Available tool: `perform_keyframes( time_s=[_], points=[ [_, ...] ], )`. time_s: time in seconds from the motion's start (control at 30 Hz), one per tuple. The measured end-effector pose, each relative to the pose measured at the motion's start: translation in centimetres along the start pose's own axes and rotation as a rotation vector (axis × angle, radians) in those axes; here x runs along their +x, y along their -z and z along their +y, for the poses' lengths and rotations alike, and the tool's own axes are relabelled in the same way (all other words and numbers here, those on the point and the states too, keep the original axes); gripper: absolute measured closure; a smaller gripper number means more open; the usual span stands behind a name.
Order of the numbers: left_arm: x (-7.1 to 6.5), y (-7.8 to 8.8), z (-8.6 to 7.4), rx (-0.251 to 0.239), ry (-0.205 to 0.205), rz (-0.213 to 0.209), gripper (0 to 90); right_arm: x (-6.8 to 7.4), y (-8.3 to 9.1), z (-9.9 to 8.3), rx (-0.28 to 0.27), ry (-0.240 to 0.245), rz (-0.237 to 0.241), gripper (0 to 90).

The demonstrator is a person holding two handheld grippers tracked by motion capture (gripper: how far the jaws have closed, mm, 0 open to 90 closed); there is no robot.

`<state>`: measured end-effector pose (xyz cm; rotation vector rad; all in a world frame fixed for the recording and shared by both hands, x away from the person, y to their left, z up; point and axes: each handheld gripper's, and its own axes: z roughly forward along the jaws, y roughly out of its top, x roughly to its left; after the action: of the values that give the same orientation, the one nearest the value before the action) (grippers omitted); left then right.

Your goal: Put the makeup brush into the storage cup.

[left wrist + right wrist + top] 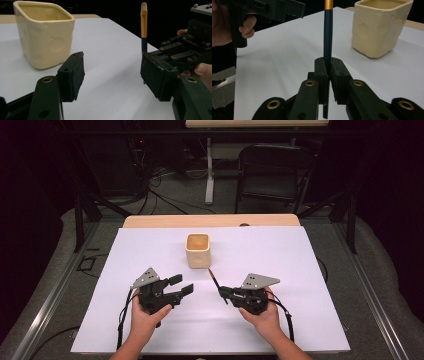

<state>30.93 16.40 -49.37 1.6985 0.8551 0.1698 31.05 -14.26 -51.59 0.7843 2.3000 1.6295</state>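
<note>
- The right gripper is clenched on a slim dark-handled brush with a gold metal band; its two black pads press flat against the handle from both sides.
- In the high view that brush juts from the right gripper at a slant, tip toward the cup.
- The left gripper is released, jaws wide apart with bare table between them.
- The left gripper points toward the right one, a gap between them.
- A cream square ceramic cup with dimpled sides stands upright and apart, beyond both grippers.
- All rest over the white sheet covering the wooden table.
</note>
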Motion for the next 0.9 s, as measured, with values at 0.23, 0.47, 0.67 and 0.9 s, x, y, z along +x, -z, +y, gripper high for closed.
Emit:
perform_keyframes(
  time_s=[0.23, 0.47, 0.67, 0.9],
  points=[
    [-0.1, -0.8, 0.4, -0.006, 0.039, -0.015, 32.2, -0.1, 0.1, 0.0, -0.004, -0.005, -0.007, 83.7],
    [-0.6, -1.7, 0.8, 0.008, 0.038, -0.024, 28.2, -0.2, 0.0, 0.0, -0.005, -0.006, -0.011, 83.7],
    [-1.2, -2.3, 1.2, -0.008, 0.022, -0.048, 25.9, -0.2, 0.0, 0.0, -0.008, -0.013, -0.015, 83.7],
    [-1.3, -2.8, 1.3, -0.016, 0.046, -0.064, 25.5, -0.2, 0.0, 0.0, -0.014, -0.012, -0.019, 83.7]
  ],
)
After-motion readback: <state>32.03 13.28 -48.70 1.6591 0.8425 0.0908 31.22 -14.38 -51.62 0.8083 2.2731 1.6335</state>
